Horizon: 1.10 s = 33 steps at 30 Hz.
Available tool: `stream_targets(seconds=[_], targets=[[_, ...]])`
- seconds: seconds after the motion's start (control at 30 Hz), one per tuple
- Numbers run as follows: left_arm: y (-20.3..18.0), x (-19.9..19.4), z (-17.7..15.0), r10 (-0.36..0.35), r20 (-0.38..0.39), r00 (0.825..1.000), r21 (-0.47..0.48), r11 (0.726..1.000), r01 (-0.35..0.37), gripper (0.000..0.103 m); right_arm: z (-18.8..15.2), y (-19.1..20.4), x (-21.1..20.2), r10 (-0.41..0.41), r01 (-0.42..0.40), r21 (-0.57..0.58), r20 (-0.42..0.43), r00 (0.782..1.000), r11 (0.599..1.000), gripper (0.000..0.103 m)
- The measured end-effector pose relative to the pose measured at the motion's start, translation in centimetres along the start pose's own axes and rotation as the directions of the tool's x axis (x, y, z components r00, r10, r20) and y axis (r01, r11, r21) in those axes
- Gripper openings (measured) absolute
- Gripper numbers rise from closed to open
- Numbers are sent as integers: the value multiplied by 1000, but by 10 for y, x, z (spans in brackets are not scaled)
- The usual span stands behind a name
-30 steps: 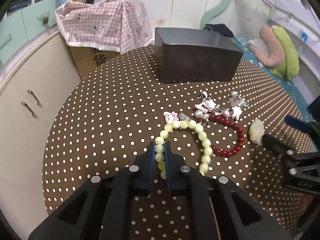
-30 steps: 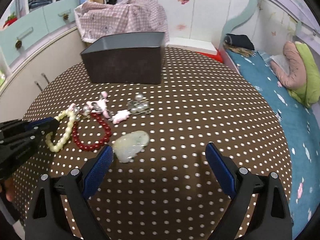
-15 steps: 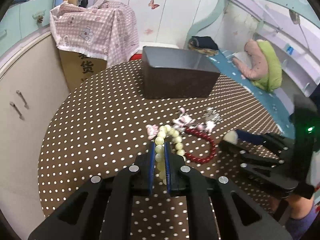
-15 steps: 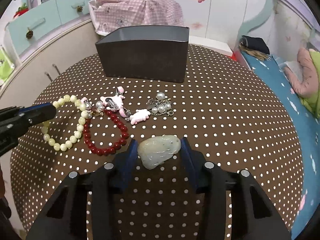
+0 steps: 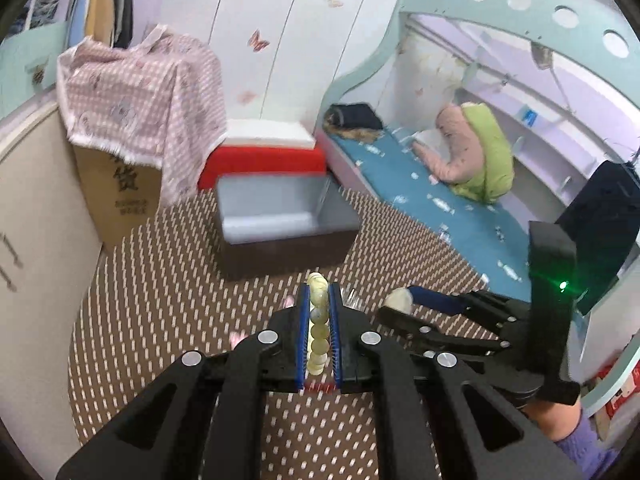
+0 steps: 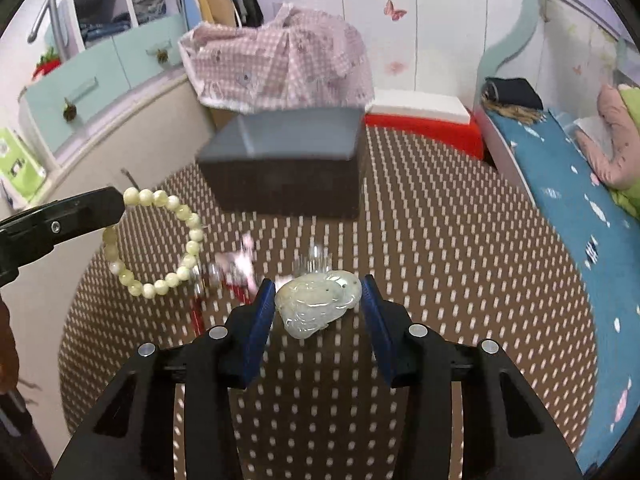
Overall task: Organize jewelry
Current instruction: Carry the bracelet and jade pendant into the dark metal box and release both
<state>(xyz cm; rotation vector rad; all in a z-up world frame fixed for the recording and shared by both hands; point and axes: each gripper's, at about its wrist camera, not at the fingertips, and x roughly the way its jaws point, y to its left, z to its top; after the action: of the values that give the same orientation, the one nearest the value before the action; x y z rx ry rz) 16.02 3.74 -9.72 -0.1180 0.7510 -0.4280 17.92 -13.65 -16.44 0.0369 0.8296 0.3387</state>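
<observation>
My left gripper is shut on a pale green bead bracelet and holds it in the air above the table; the bracelet hangs as a loop in the right wrist view. My right gripper is shut on a pale jade pendant, lifted above the table; the pendant also shows in the left wrist view. An open dark box with a grey inside stands at the far side of the table. A red bead bracelet and pink and silver charms lie blurred on the table.
The round table has a brown dotted cloth. A cardboard box under a pink checked cloth stands behind it. A red and white box and a blue bed lie to the right. Cabinets stand on the left.
Both grippers have risen from the table. The left lifted the green bracelet off the cloth. The right closed on the jade pendant and lifted it.
</observation>
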Motion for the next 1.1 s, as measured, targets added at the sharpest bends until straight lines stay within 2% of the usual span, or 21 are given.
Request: stream_targets(seconds=[0.17,0.23,0.33,0.43,0.5,0.73,1.0,1.1], targets=[[-2,3,48,8,61,998,29,1000,-10,8,45,0,-1,10,-10,-5,65,998,1000,43],[5,13,67,14,63,998,11,1000,-14,8,64,0,6,19,-19,-6,73,997,1000,43],[20,36,90,33,42,999,-15,999,-32,8,87,0,25,24,-24,-4,55,998,1000,43],[34,66,100,46,-22,999,-47,998,-47,8,100,1,48,36,-36,-6,15,999,999,43],[44,87,99,30,-73,997,-68,997,-35,8,105,2,64,35,-35,-8,-17,999,999,43],[66,136,86,43,-182,982,-98,993,-62,8,107,11,100,35,-40,-44,-100,994,998,43],[66,142,80,57,-194,979,-69,995,-72,9,112,20,120,33,-43,-68,-146,989,997,43],[64,139,80,68,-184,981,-68,994,-82,20,112,20,121,42,-51,-60,-153,987,997,43]])
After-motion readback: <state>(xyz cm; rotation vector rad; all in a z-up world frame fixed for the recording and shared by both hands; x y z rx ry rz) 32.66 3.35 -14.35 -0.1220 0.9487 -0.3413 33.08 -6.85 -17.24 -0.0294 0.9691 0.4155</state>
